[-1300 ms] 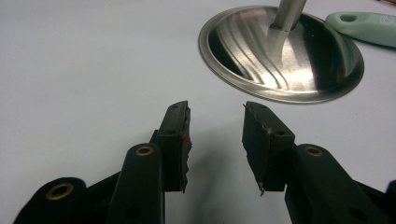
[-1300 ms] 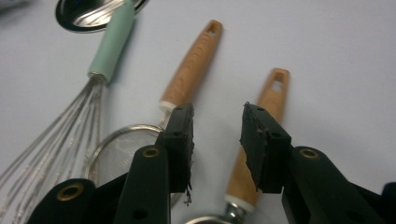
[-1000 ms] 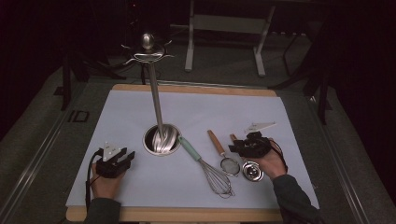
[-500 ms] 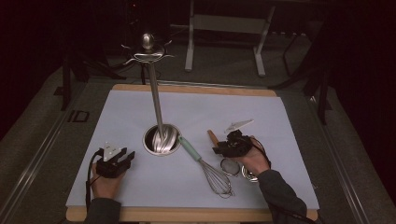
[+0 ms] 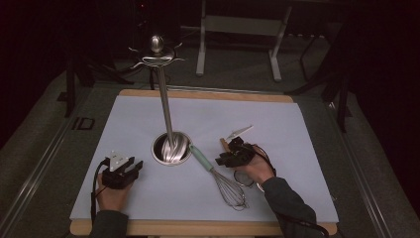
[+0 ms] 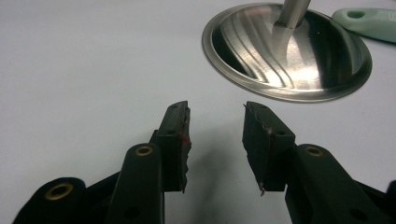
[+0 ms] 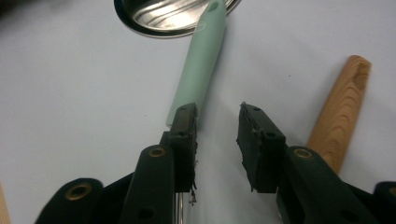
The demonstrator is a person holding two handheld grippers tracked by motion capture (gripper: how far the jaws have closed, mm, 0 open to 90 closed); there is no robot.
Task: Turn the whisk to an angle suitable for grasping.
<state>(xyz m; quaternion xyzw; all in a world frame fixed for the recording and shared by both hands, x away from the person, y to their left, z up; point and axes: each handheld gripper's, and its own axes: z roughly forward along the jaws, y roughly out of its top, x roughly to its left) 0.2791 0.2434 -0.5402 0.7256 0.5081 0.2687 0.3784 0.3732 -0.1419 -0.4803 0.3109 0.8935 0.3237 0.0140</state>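
Two tools work the counter [image 5: 148, 124]: the left tool [image 5: 130, 167] rests parted and empty, while the right tool [image 5: 229, 157], jaws just narrowing but gripping nothing, straddles the one whisk's mint handle [image 7: 201, 70] to lift it. One wooden handle [image 7: 338, 116] lies beside; beyond stands one steel rack [image 5: 171, 148].

Near frame centre, a tall steel utensil stand [image 5: 171, 148] with round base; lower right, a wooden-handled small strainer [image 5: 243, 178]; underneath, a pale blue mat [image 5: 148, 114].
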